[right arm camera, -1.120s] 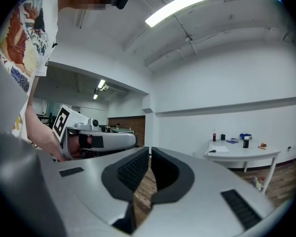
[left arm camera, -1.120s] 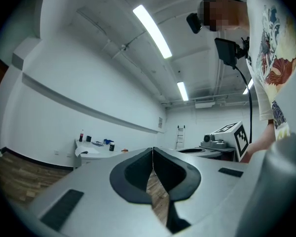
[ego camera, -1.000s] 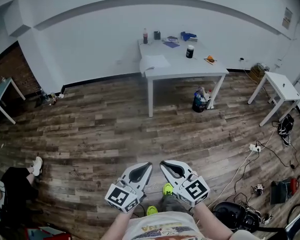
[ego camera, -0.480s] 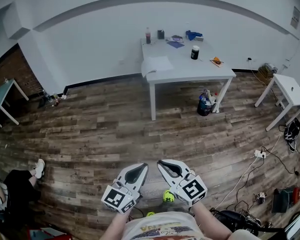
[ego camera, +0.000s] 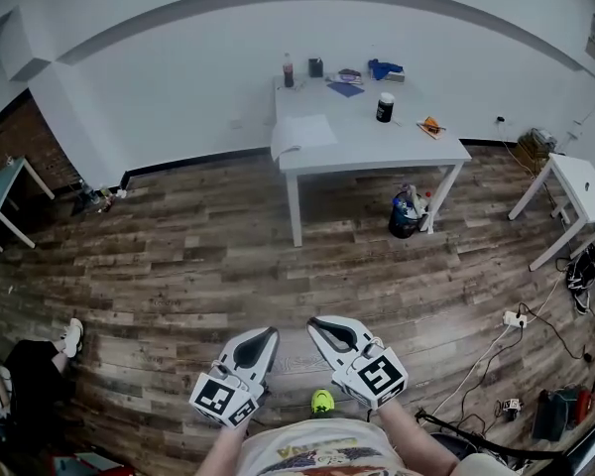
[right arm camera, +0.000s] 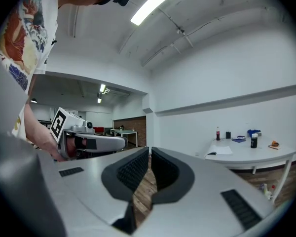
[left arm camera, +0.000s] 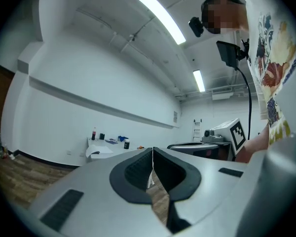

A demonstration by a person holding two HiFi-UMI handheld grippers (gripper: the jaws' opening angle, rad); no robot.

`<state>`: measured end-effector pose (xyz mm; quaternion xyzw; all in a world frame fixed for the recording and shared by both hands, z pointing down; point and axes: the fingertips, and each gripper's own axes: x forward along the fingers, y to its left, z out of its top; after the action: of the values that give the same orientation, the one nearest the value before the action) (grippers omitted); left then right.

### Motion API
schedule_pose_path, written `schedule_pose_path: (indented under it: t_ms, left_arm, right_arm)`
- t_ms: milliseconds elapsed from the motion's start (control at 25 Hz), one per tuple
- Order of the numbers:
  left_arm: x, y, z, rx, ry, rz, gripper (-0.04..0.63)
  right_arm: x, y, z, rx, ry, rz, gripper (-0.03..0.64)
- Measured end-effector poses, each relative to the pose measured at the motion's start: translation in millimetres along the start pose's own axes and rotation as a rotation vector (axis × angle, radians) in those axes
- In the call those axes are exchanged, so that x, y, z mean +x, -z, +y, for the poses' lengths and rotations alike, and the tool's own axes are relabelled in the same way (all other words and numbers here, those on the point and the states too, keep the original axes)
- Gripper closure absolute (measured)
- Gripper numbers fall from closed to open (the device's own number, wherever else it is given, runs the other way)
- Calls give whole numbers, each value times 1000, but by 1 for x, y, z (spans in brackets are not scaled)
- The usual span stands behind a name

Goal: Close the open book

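The left tongs point(ego camera: 266, 335) and the right tongs point(ego camera: 319, 325) are both pinched together on nothing, side by side. No step is done yet: the book point(ego camera: 302, 132) lies open on the left end of the white counter point(ego camera: 377, 145), well apart from them across the wooden floor point(ego camera: 178, 256)
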<state>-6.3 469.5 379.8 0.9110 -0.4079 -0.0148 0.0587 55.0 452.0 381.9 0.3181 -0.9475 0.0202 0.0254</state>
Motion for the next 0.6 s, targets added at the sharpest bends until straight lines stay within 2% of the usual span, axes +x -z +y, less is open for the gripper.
schedule_pose_path:
  t_ms: [280, 600]
  left_arm:
    - [51, 2, 9, 15, -19, -4, 581]
    - [79, -2, 21, -2, -40, -16, 581]
  right_arm:
    - [5, 9, -47, 25, -19, 11, 592]
    - [12, 7, -77, 23, -31, 11, 592]
